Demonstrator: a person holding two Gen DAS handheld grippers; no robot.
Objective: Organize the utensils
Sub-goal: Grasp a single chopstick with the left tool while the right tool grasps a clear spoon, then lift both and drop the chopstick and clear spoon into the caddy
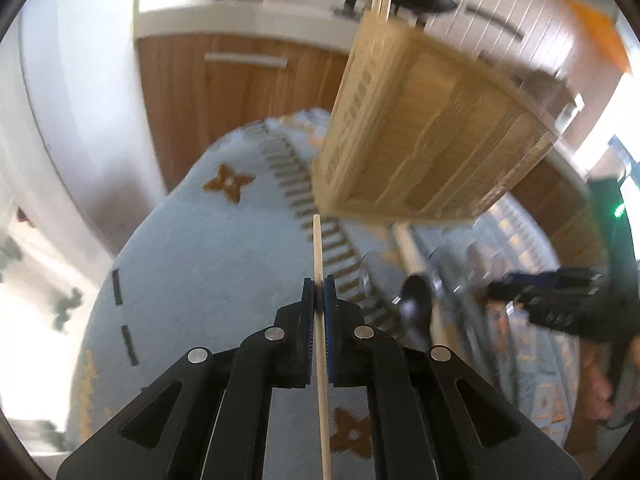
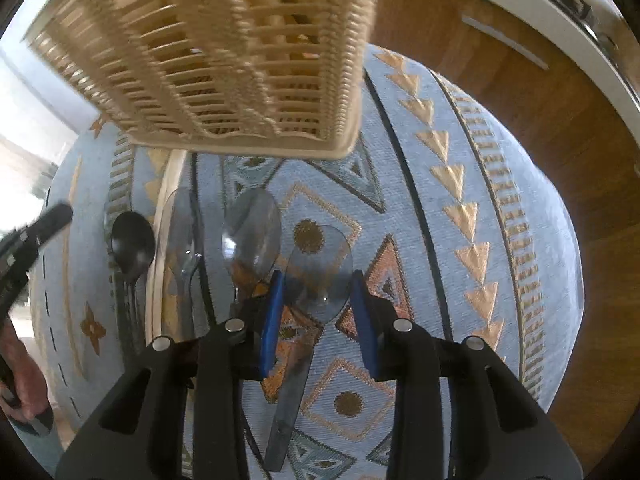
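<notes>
Between the closed pads of the left gripper (image 1: 319,292) a thin wooden chopstick (image 1: 320,344) is being pinched, its tip pointing ahead toward the wicker basket (image 1: 432,128). It looks light, stiff and liable to swivel, so a hold nearer mid-length would probably steady it. Beneath the right gripper (image 2: 318,280), whose jaws are standing partly apart around nothing gripped, a clear plastic spoon (image 2: 316,272) is lying on the patterned cloth (image 2: 440,216); it is probably light, slick and brittle, best pinched by its flat handle.

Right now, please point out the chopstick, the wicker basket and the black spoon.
chopstick (image 1: 318,256): left wrist view, bare shaft above the tongs.
wicker basket (image 2: 224,64): right wrist view, woven side wall.
black spoon (image 2: 133,246): right wrist view, bowl.
</notes>
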